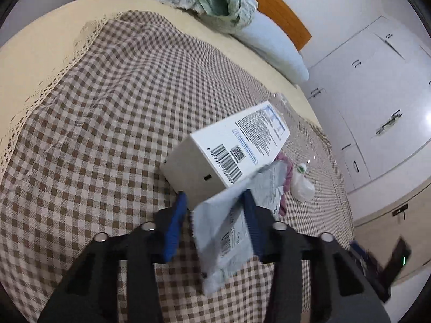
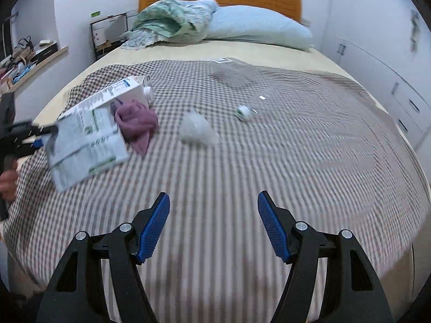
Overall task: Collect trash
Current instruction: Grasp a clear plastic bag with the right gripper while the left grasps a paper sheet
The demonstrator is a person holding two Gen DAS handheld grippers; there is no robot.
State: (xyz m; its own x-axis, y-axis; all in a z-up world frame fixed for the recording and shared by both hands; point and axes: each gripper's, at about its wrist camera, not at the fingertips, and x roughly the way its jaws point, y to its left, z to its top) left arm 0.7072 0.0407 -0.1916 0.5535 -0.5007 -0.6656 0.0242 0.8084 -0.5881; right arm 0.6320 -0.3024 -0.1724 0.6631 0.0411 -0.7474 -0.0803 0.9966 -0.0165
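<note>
Left wrist view: left gripper w/ jaws clamped on a flat printed wrapper, white carton just beyond its fingertips on the checked bedspread. Right wrist view: right gripper w/ jaws apart, nothing between; crumpled white plastic, small bottle & purple cloth lie ahead, well apart from it.

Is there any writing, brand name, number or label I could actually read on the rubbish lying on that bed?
None can be read.
white carton: barcode, square code and blocks of small black print, all too small to read.
flat grey packet in the left gripper: a small barcode and faint print, blurred.
small white bottle: a green mark, blurred.
small card near the pillow: print too small to read.
</note>
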